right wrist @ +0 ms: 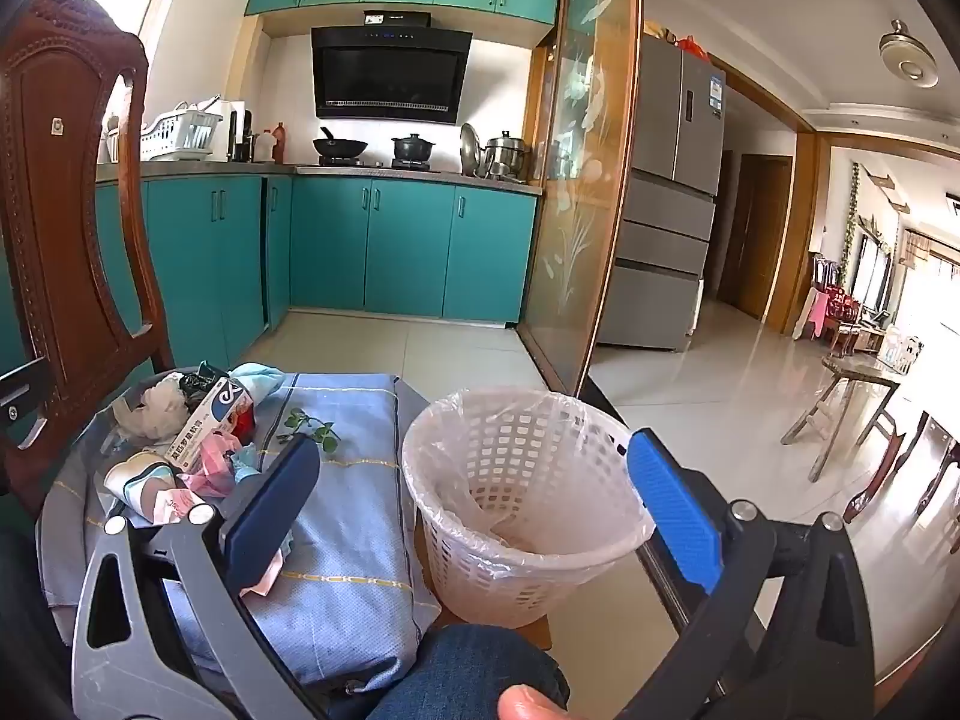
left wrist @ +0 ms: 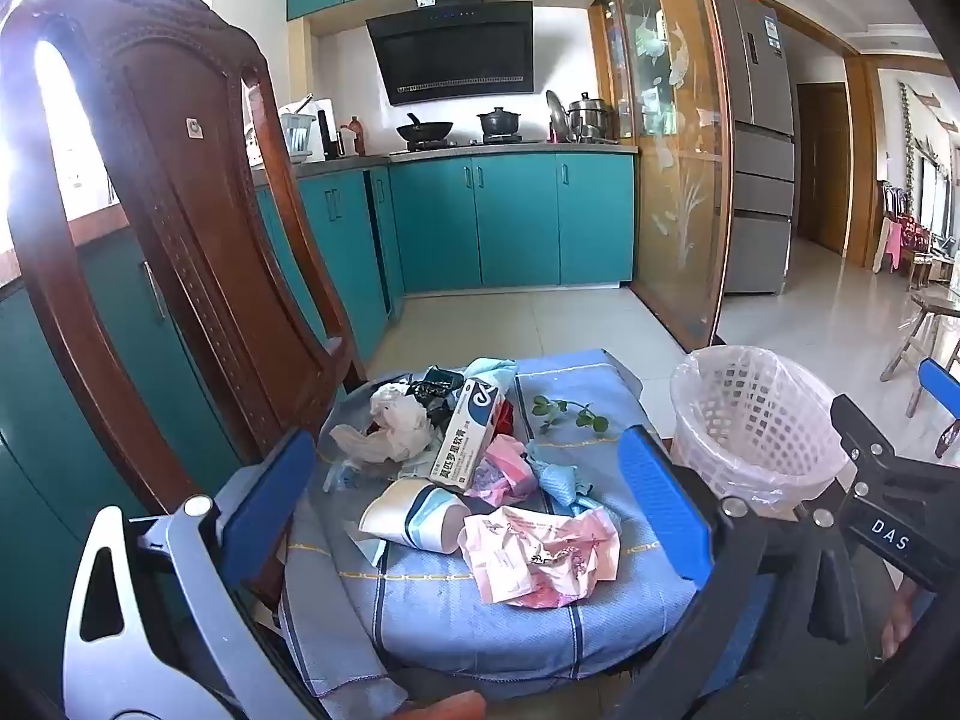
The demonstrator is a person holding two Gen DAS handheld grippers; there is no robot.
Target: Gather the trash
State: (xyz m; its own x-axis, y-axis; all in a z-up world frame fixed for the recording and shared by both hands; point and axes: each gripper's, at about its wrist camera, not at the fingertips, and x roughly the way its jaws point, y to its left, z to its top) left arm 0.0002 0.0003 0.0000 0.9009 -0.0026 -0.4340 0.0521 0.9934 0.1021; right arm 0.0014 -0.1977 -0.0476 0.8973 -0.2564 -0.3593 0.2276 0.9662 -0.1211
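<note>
Hovering tongs [left wrist: 468, 492], spread over trash [left wrist: 480, 480]

The blue cloth [left wrist: 516, 612] over the seat looks woven and matt, with thin yellow stitched lines. On it lie crumpled pink paper [left wrist: 540, 552], a printed cardboard box [left wrist: 468, 438], a paper cup [left wrist: 414, 516] and wrinkled white plastic film [left wrist: 396, 426]. The white basket [right wrist: 522, 510] is latticed plastic lined with a thin translucent bag. The chair back [left wrist: 174, 192] is carved, glossy dark wood, and the floor tiles [right wrist: 708, 396] shine
</note>
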